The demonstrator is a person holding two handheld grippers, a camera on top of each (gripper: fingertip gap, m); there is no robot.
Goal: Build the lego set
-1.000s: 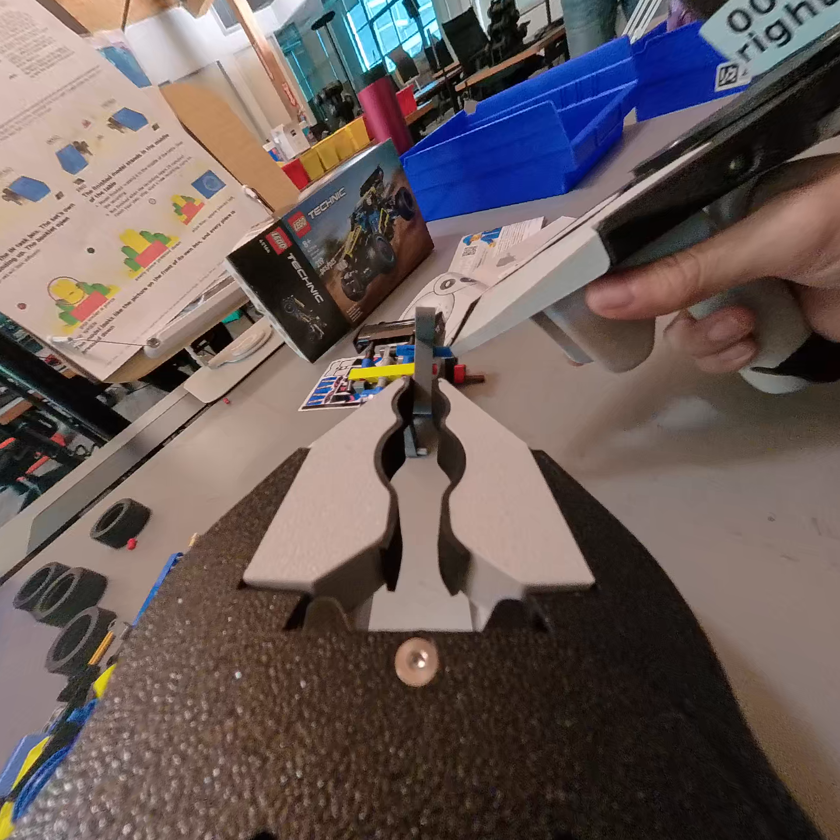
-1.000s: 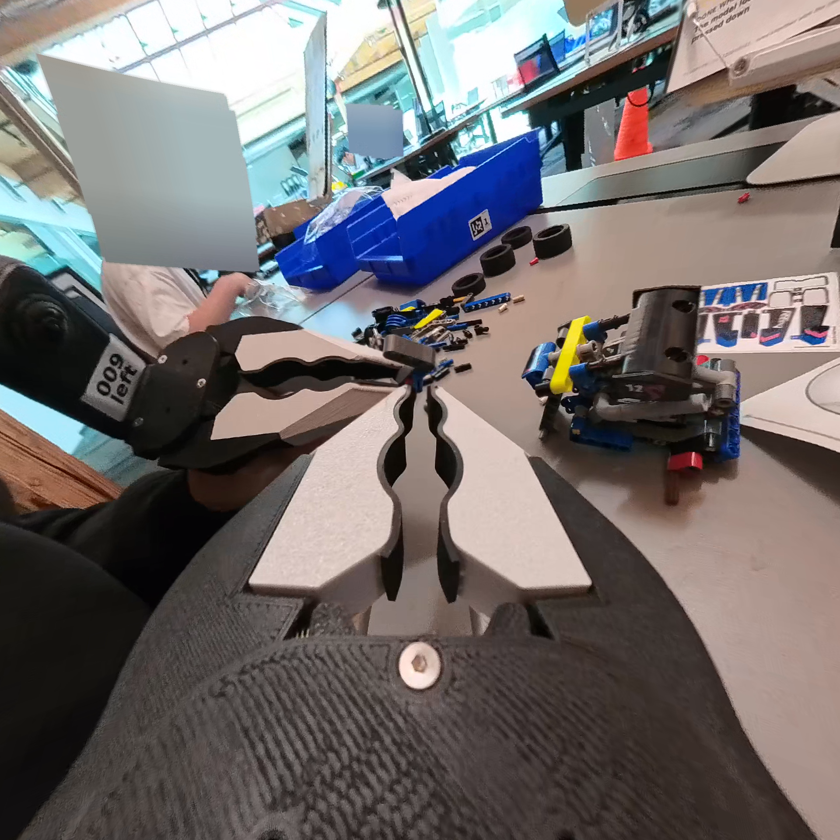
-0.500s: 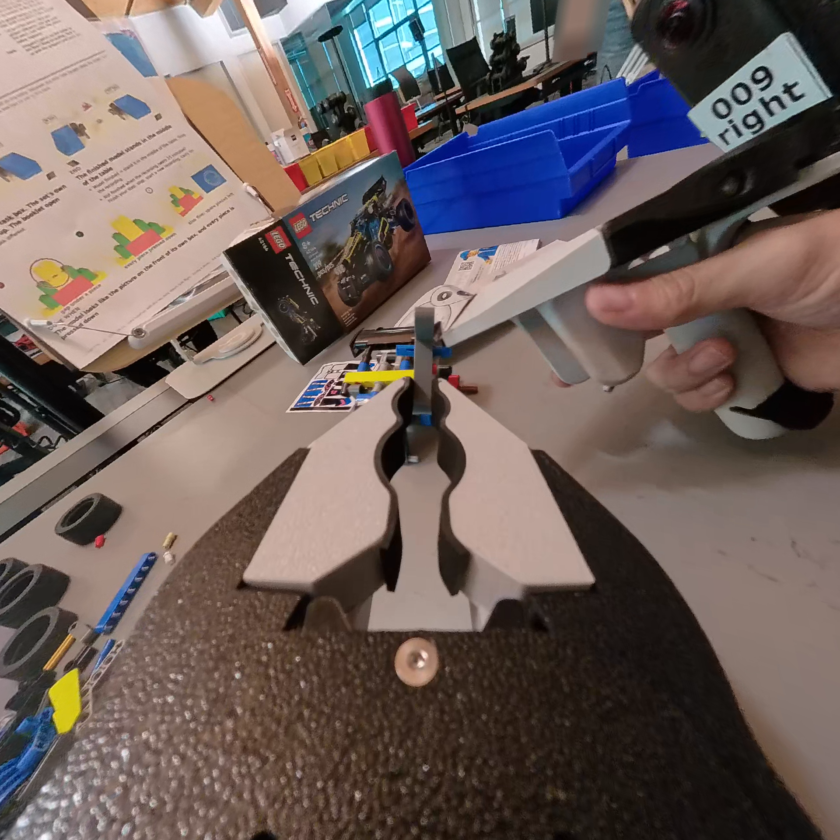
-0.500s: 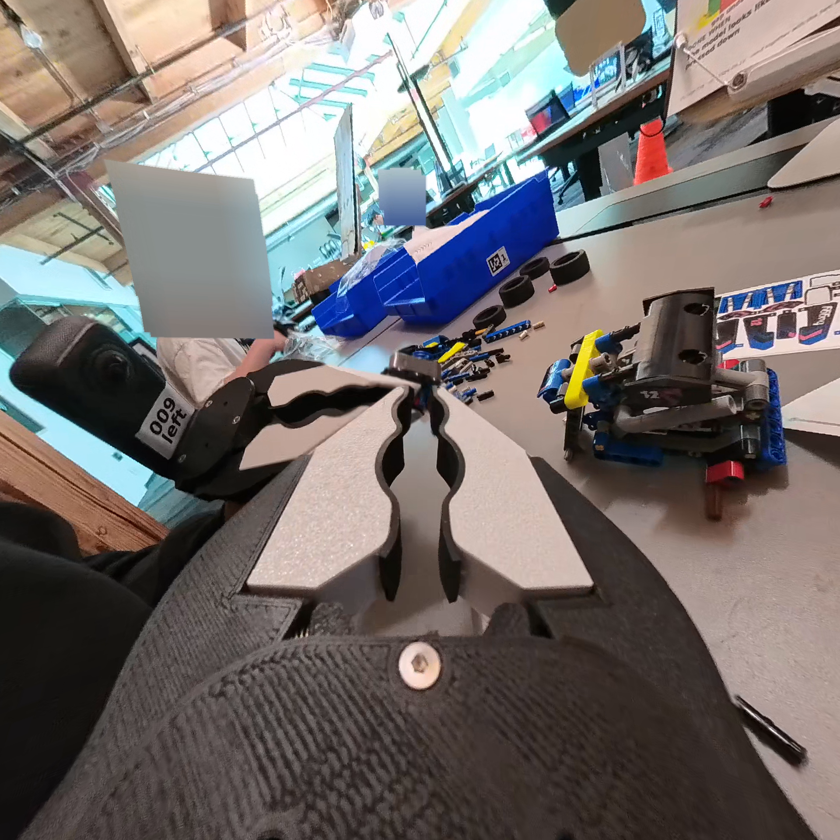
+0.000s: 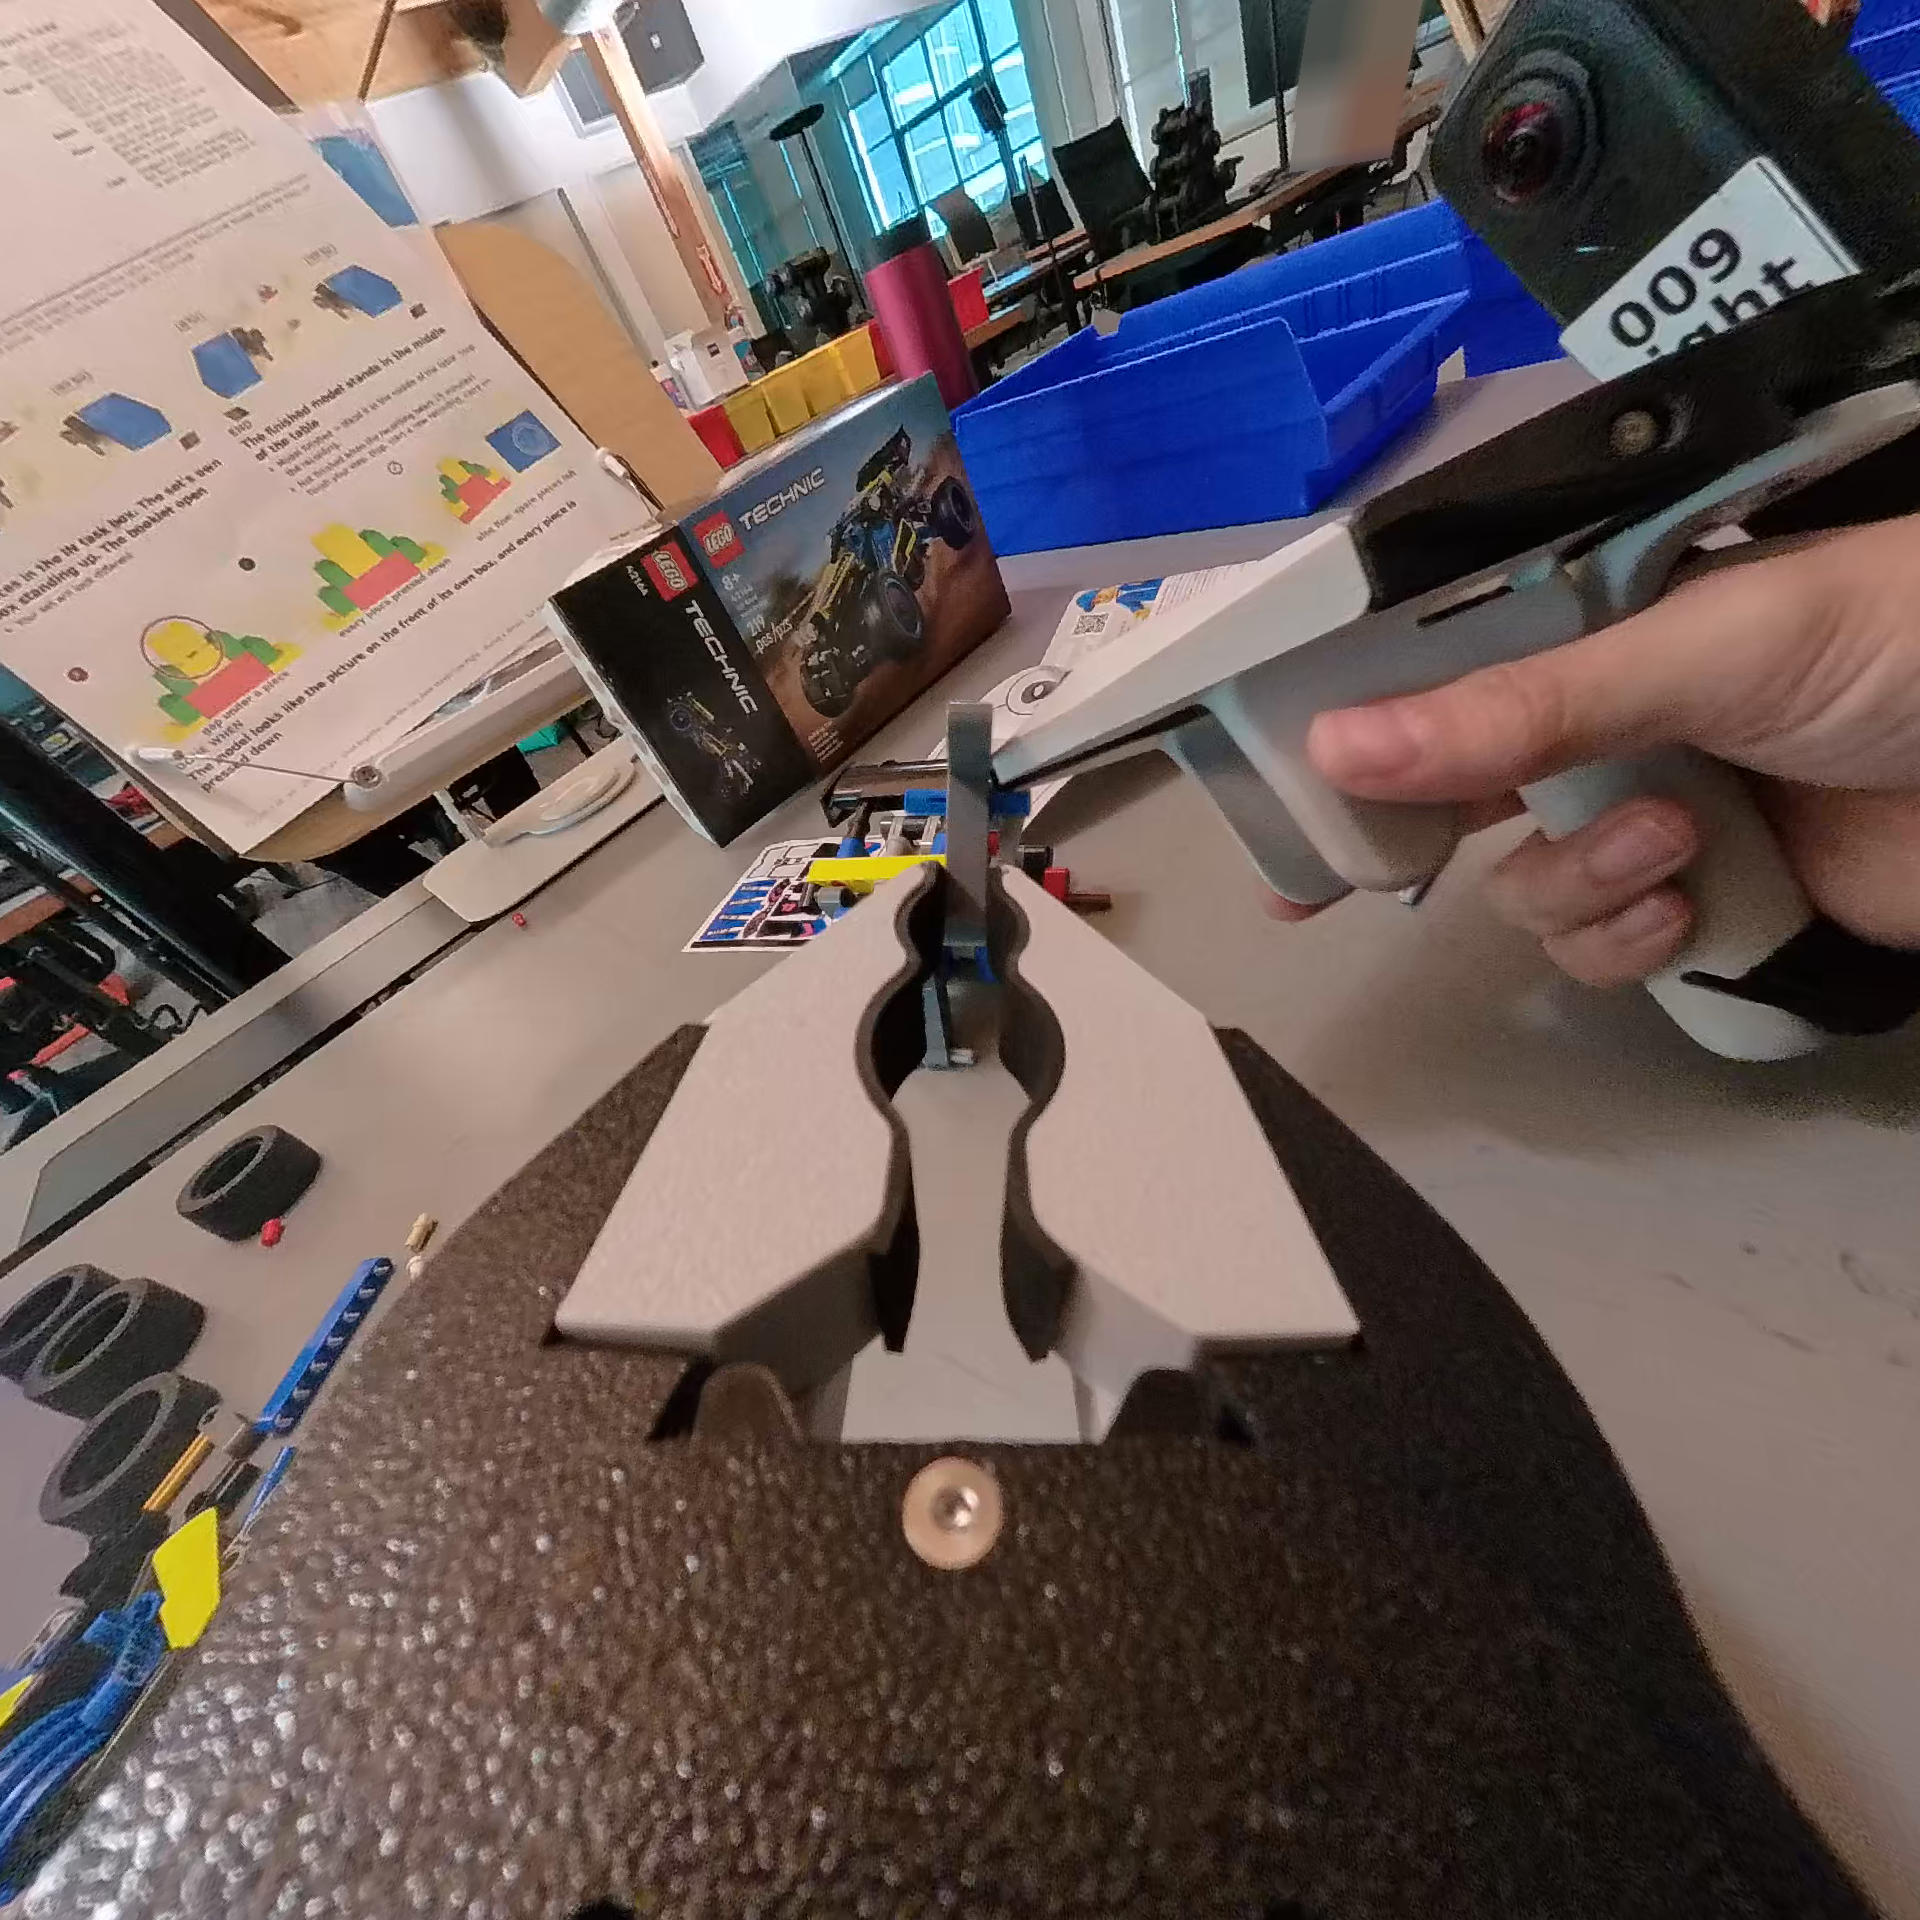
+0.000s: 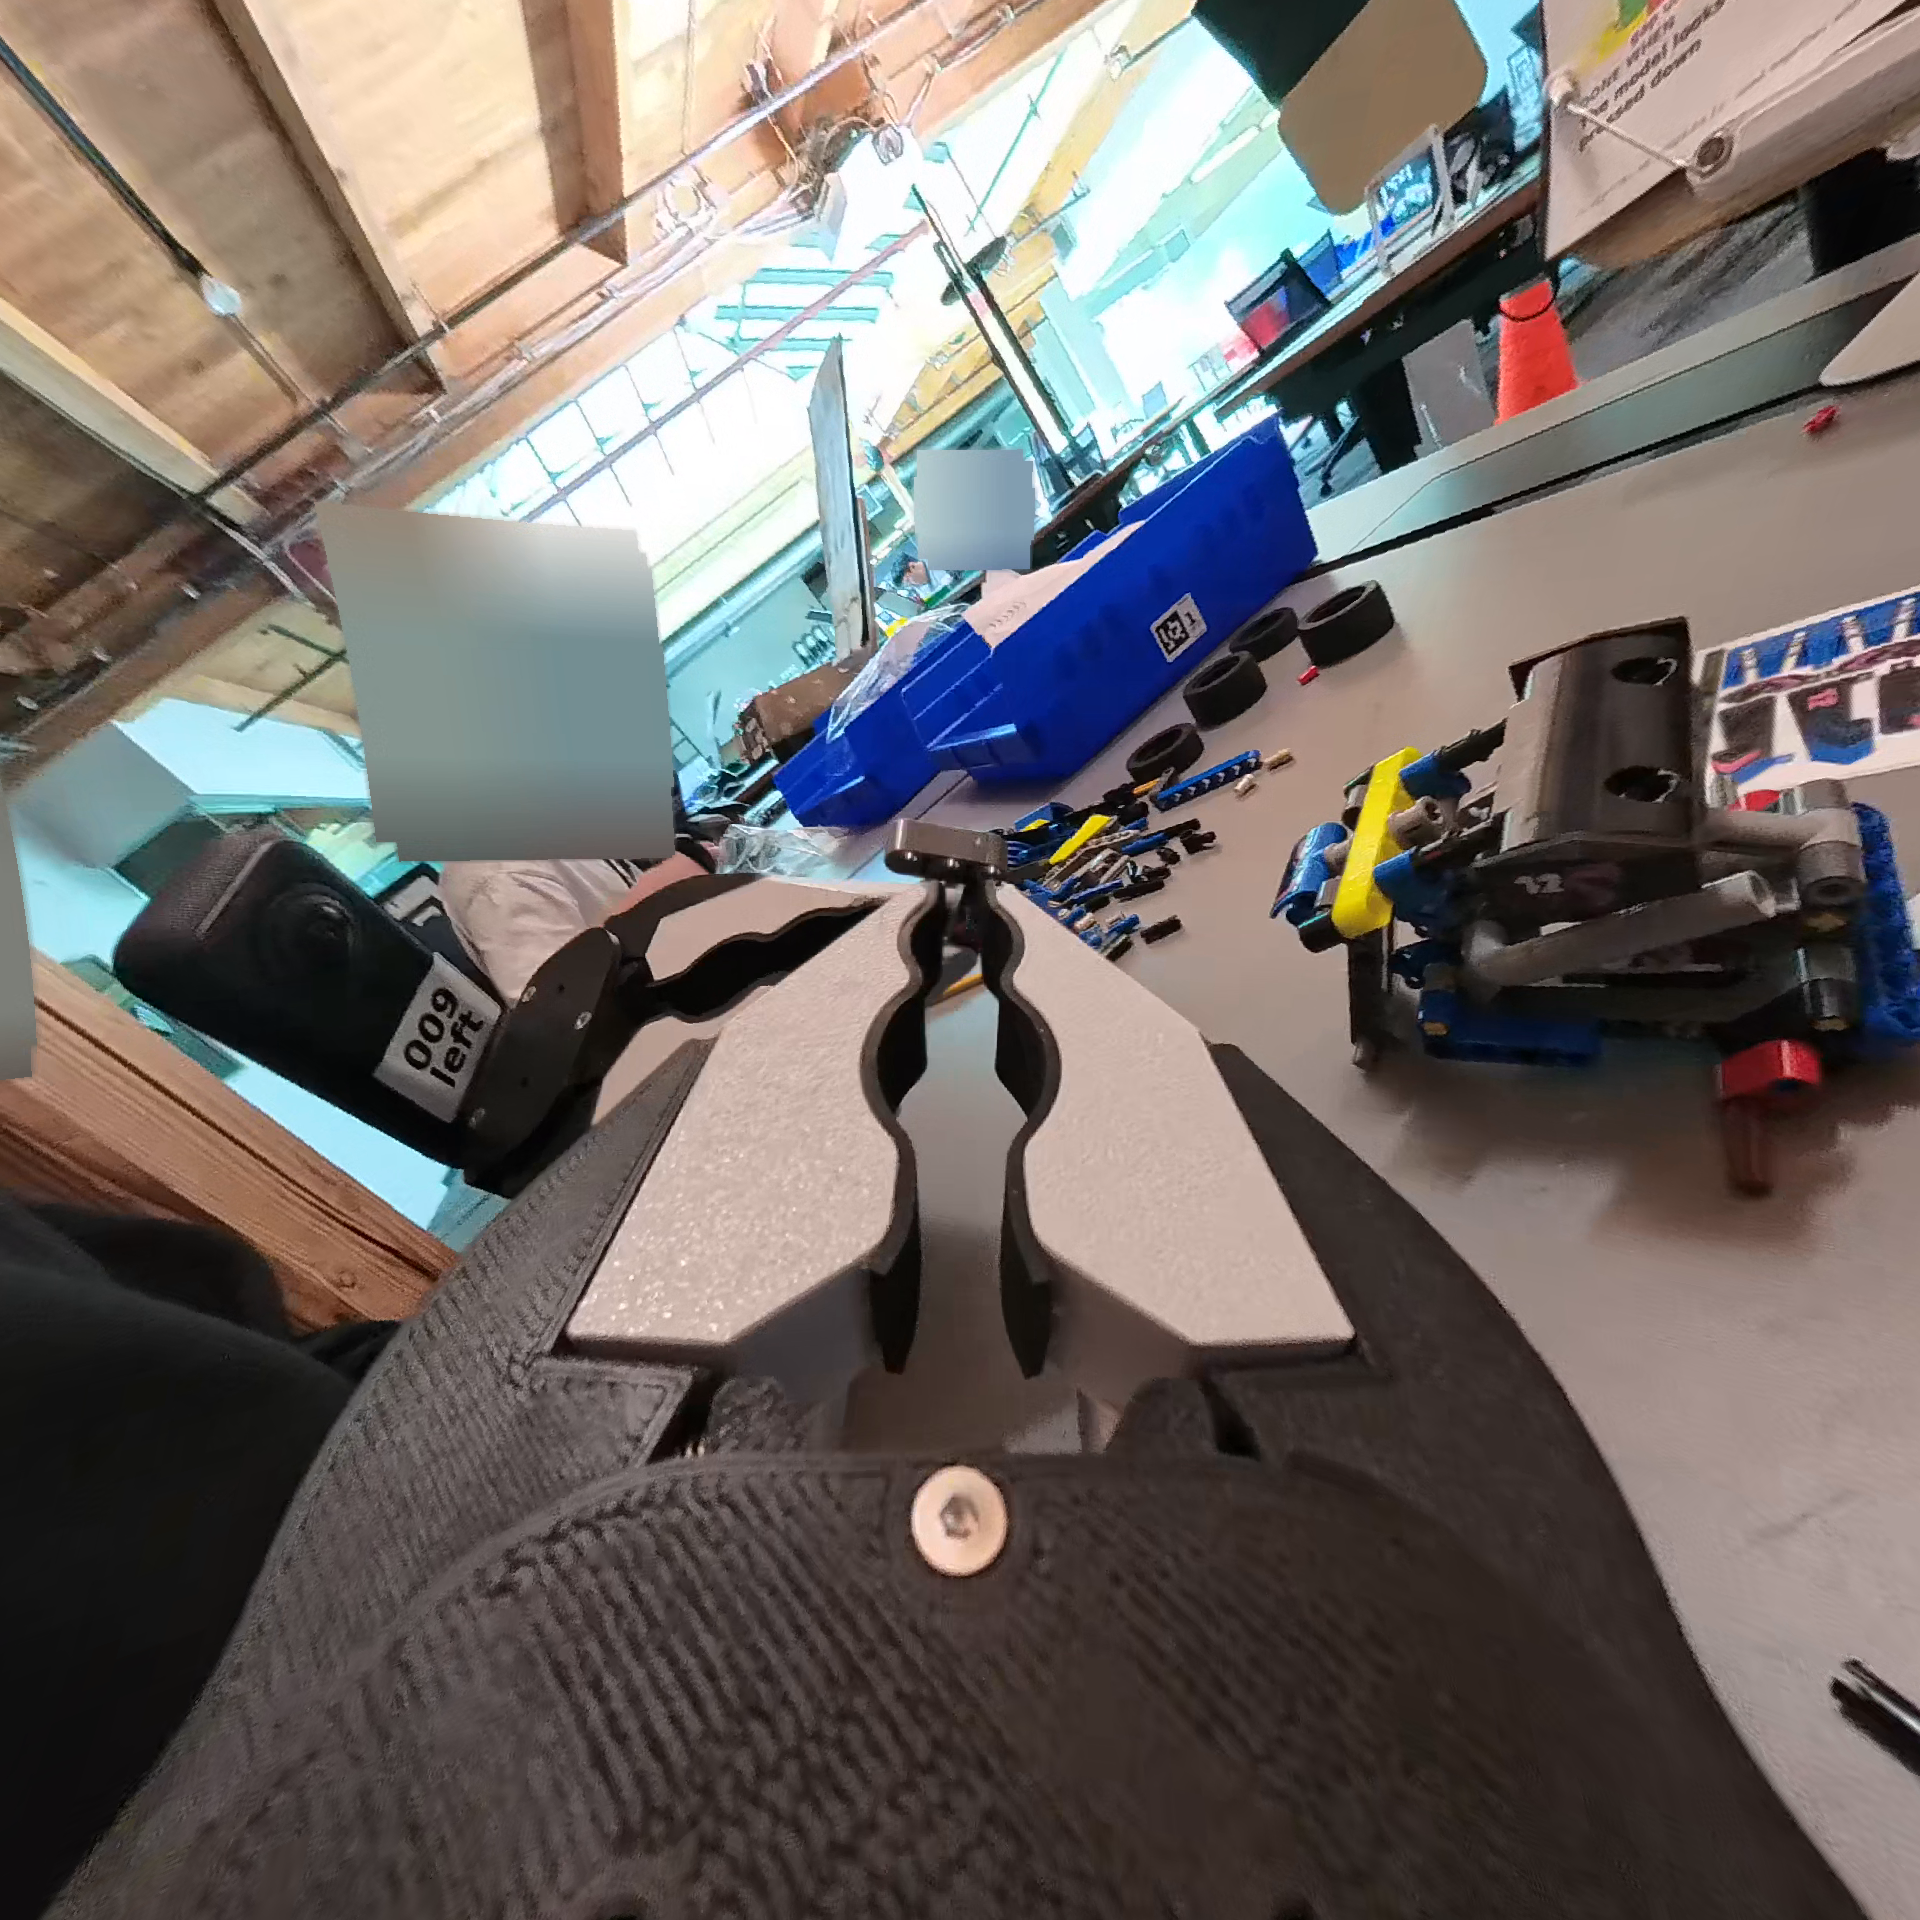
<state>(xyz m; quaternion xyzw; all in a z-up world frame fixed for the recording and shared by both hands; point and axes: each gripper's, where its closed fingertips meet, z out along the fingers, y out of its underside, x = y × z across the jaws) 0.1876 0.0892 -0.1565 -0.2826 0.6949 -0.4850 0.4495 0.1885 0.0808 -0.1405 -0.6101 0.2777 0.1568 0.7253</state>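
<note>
My left gripper (image 5: 961, 894) is shut on a grey Lego beam (image 5: 971, 810) with blue pins, held upright above the table. My right gripper (image 5: 1003, 764), held by a hand, comes in from the right and its tips touch the beam near its top. In the right wrist view the right gripper (image 6: 961, 904) is pinched on a small dark piece right under the beam (image 6: 945, 847). The left gripper (image 6: 894, 894) reaches in from the left. The part-built blue, black and yellow model (image 6: 1600, 894) stands on the table to the right, and behind the beam in the left wrist view (image 5: 883, 831).
A pile of loose parts (image 6: 1101, 862), black tires (image 6: 1340, 623) and blue bins (image 6: 1091, 644) lie beyond the grippers. The set's box (image 5: 790, 613), a sticker sheet (image 5: 748, 920), more tires (image 5: 249, 1184) and an instruction poster (image 5: 208, 468) are to the left. A black axle (image 6: 1881, 1725) lies near the right. Less than 4 cm separates the two grippers' tips.
Both grippers have lifted and tilted up a little. The right gripper's tips have closed in on the beam's end. The left gripper has kept hold of the beam.
</note>
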